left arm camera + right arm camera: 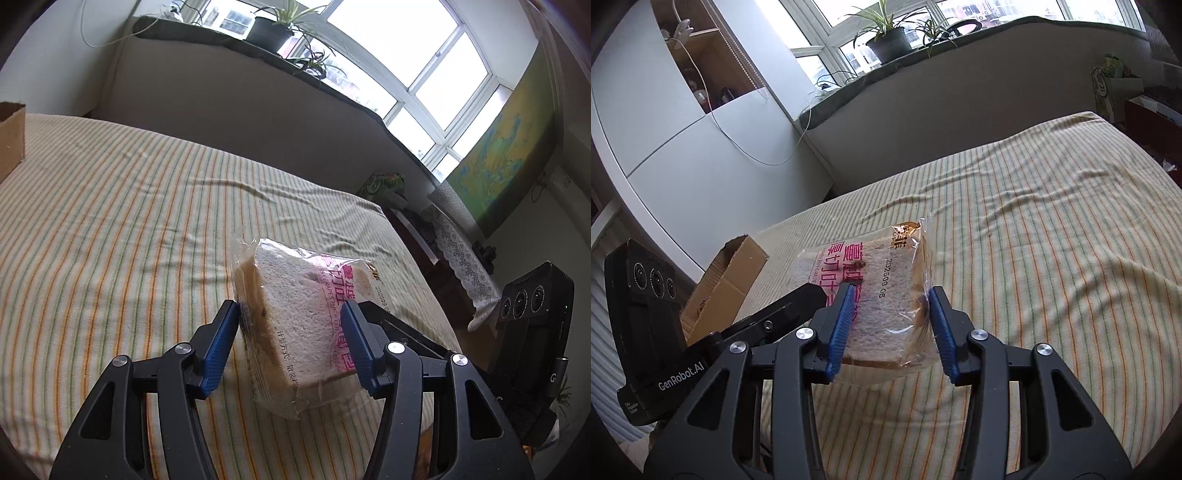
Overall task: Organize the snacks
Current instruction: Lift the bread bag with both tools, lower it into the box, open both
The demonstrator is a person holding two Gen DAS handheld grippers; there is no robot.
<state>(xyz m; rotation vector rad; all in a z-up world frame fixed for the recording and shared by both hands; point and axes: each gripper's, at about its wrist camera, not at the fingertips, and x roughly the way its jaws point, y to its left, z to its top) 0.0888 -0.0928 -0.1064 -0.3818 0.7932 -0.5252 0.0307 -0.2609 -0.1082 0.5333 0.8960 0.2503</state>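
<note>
Blue pads of my left claw [291,347] squeeze the bag of bread [303,321], held up over the striped bed [110,206]. My right claw [373,314] shows beside it.

From my right claw [892,328], I see it pinch the same bread [886,295], and the cardboard box [727,284] sits behind on the left.
</note>
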